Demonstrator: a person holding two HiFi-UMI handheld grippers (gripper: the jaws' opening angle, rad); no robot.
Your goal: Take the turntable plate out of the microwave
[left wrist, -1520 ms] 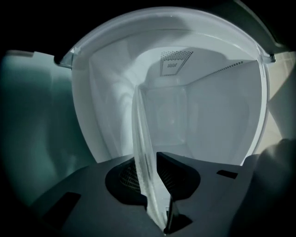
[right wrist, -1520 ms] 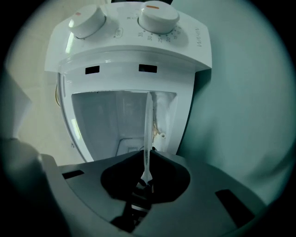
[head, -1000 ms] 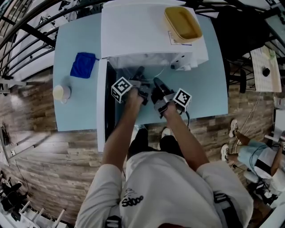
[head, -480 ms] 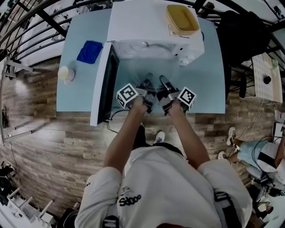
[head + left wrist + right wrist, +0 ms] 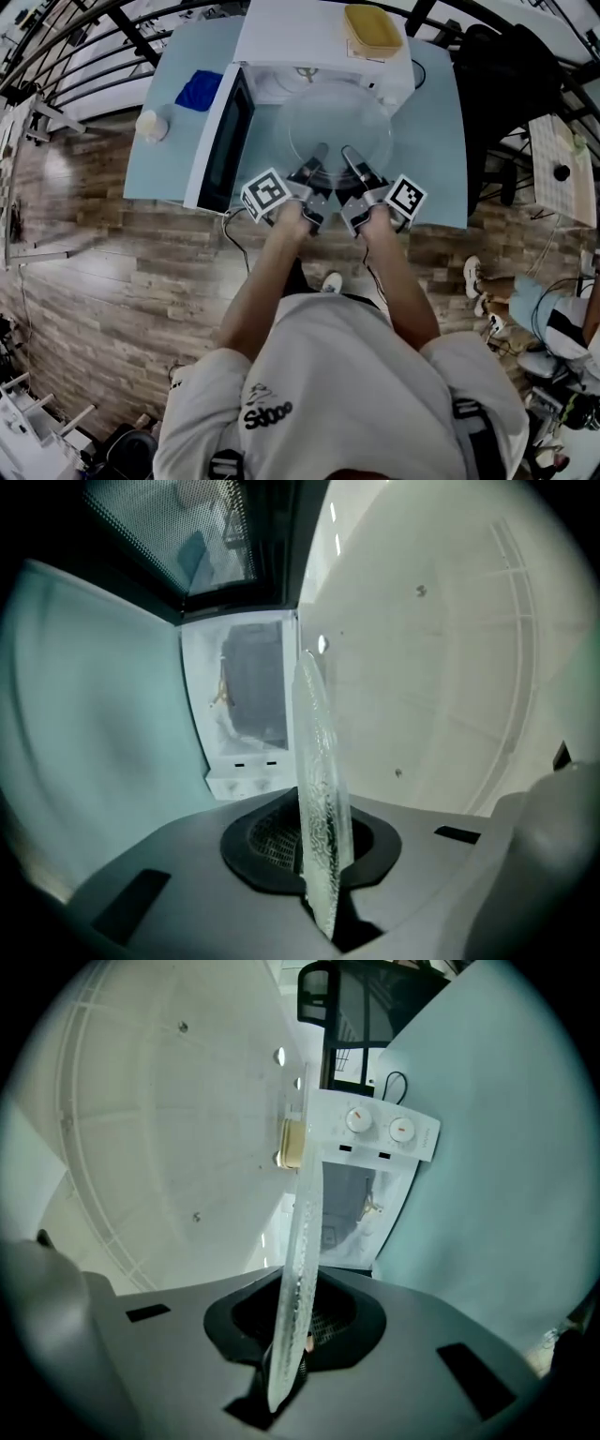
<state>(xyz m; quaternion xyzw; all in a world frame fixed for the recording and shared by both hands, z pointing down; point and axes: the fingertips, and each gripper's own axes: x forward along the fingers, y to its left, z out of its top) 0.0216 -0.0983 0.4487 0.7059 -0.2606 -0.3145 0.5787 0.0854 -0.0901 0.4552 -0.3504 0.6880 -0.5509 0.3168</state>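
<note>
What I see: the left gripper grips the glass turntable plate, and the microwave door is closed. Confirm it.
Wrong on the door: the head view shows the microwave door open. The left gripper does grip the turntable plate.

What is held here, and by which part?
The glass turntable plate, by its near rim: left tongs and right tongs both clamp it, the right having just closed further on it.

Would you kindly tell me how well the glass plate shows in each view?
Head view: fisheye curves the table edges, and the clear turntable plate is faint against it. Left gripper view: the plate's rim is sharp and edge-on, corners vignetted black. Right gripper view: likewise, with small glints on the glass.
</note>
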